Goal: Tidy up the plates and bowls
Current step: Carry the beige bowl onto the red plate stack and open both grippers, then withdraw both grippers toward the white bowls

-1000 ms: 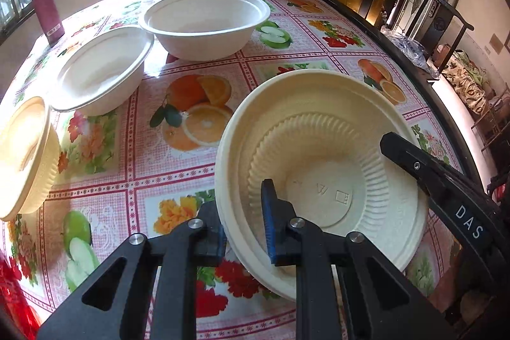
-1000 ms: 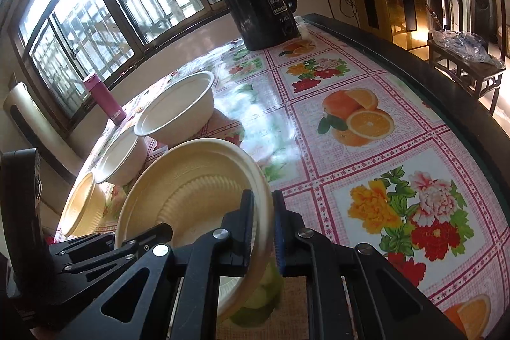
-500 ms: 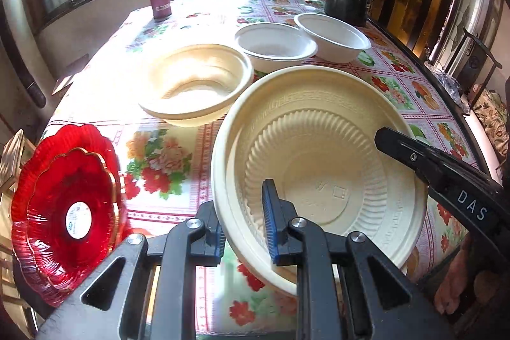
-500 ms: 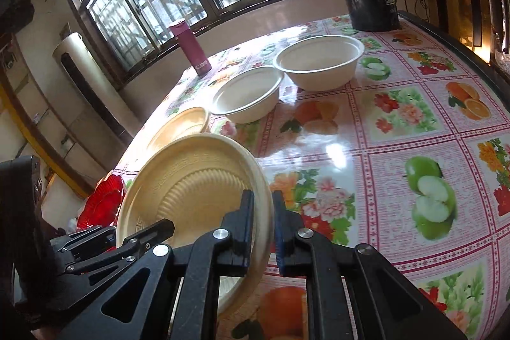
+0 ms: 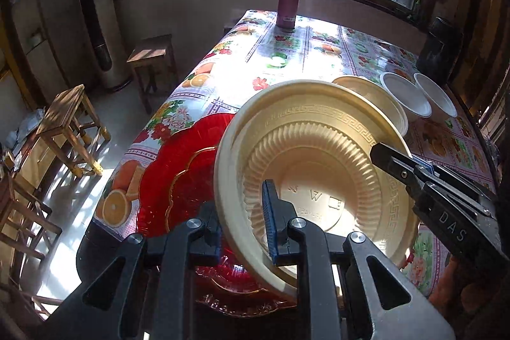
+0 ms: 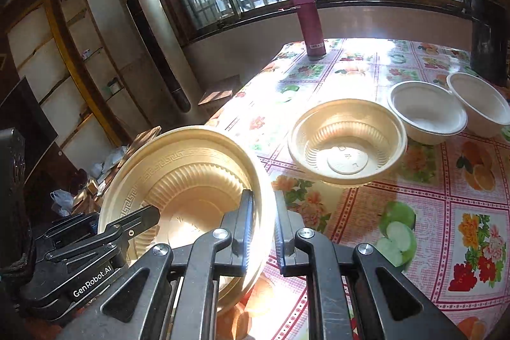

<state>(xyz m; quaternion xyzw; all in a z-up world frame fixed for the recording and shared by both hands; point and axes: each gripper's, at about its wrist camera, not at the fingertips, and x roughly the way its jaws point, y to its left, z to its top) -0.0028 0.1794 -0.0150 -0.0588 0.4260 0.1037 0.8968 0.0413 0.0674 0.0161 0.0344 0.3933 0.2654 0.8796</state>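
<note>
Cream-gold plastic makes up the big ribbed bowl [image 5: 318, 168] that both grippers carry above the near left corner of the table [image 5: 287, 53], which is covered in a fruit-and-flower oilcloth. Going left to right in the left wrist view, two wooden stools [image 5: 68, 123] stand on the floor beside the table's left edge, then comes one red scalloped plate [image 5: 178, 180] lying flat at that near left corner, partly hidden under the carried bowl. The left gripper [image 5: 244, 219] is pinching the bowl's near rim, one finger outside the wall and the blue-padded one inside; the right gripper [image 6: 263, 225] is likewise clamped on the opposite rim, with the wall sandwiched between its fingers. The bowl is tilted, its mouth facing up and toward the left camera, and its round form shows no long axis. Past it, toward the right edge of the table, sits one more cream-gold ribbed bowl [image 6: 347, 142], upright and mouth up, then two white bowls [image 6: 427, 112], rims touching, in a row toward the far right corner. One pink flask [image 6: 310, 21] stands upright at the far left corner and one dark canister [image 6: 489, 37] at the far right. That counts two cream-gold bowls, two white bowls and one red plate.
</note>
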